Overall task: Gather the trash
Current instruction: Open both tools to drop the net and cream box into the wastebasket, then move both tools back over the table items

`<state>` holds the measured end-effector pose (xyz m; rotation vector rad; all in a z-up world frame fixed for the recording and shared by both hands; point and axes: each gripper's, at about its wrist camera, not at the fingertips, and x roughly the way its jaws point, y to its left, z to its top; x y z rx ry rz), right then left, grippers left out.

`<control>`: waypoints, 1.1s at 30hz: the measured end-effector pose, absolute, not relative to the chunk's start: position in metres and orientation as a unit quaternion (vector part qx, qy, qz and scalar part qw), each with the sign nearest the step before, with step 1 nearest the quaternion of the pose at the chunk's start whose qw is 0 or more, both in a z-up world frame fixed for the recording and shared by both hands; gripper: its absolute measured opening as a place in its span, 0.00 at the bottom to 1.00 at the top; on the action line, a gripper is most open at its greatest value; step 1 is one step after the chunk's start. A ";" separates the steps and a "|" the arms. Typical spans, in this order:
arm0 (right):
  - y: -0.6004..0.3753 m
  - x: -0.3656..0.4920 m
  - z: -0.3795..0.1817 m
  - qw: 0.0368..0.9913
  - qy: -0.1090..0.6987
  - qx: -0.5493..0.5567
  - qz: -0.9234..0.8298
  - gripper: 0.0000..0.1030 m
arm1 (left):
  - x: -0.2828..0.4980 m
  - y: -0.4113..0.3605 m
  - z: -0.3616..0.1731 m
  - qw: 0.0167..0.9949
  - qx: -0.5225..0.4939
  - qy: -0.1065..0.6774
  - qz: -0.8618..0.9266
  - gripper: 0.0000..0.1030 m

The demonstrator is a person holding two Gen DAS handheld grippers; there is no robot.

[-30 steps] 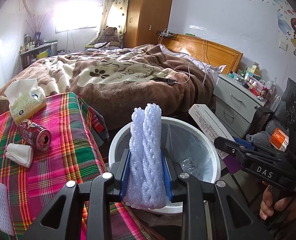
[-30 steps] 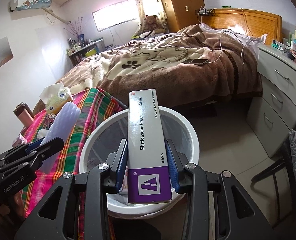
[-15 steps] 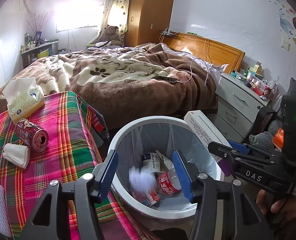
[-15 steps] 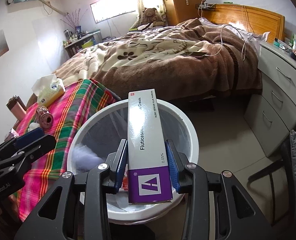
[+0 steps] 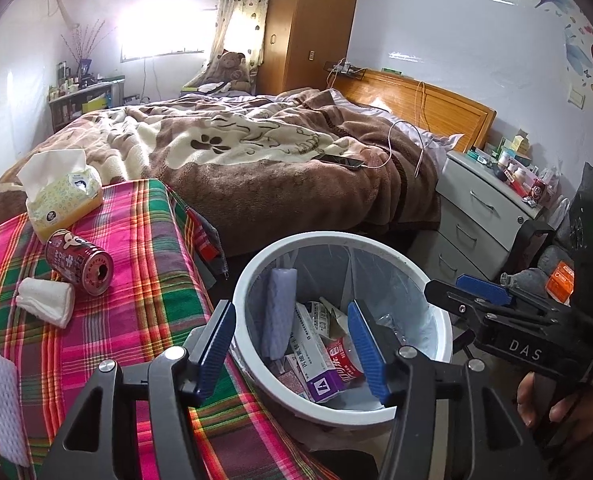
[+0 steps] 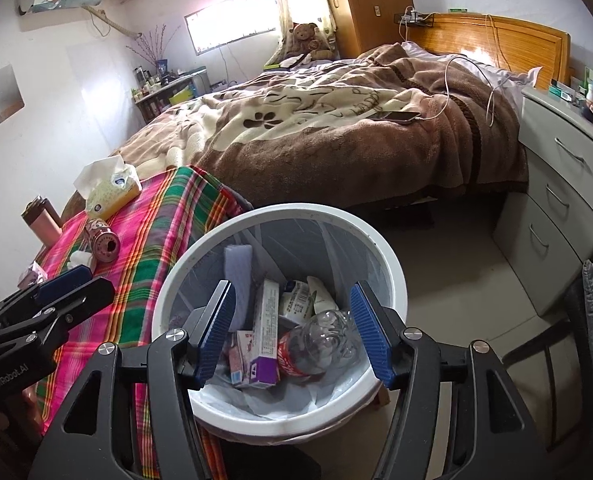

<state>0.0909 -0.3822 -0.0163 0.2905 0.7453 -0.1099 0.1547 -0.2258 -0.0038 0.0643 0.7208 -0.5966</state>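
The white trash bin (image 5: pixel 256 272) (image 6: pixel 380 248) stands beside the plaid-covered table. Inside it lie the pale purple foam net sleeve (image 5: pixel 278 312) (image 6: pixel 238 264), the white and purple cream box (image 5: pixel 316 364) (image 6: pixel 266 344), a clear plastic bottle (image 6: pixel 320 340) and other packaging. My left gripper (image 5: pixel 290 350) is open and empty above the bin's near rim. My right gripper (image 6: pixel 292 338) is open and empty over the bin. On the table lie a red drink can (image 5: pixel 80 262) (image 6: pixel 102 238), a crumpled white tissue (image 5: pixel 46 306) and a white foam net (image 5: pixel 2 408).
A yellow tissue box (image 5: pixel 62 192) sits at the table's far end. The bed with a brown blanket (image 5: pixel 256 160) lies behind, a phone (image 5: pixel 342 161) on it. A grey drawer unit (image 6: pixel 556 208) stands to the right. A pink bottle (image 6: pixel 42 222) is left of the table.
My left gripper opened and dropped the foam net sleeve into the bin. My right gripper then opened and dropped the cream box into the bin. Both grippers stay over the bin.
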 end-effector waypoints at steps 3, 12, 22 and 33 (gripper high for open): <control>-0.380 0.090 -0.015 0.921 0.361 0.140 -0.052 0.60 | 0.153 -0.220 -0.001 0.894 0.027 0.345 -0.285 0.56; -0.367 0.087 -0.009 0.926 0.351 0.136 -0.039 0.60 | 0.145 -0.196 0.005 0.903 0.023 0.334 -0.270 0.56; -0.342 0.089 -0.005 0.932 0.337 0.133 -0.007 0.60 | 0.141 -0.156 0.011 0.915 0.011 0.325 -0.240 0.56; -0.301 0.106 -0.007 0.935 0.330 0.123 0.042 0.60 | 0.147 -0.088 0.012 0.931 -0.011 0.317 -0.181 0.56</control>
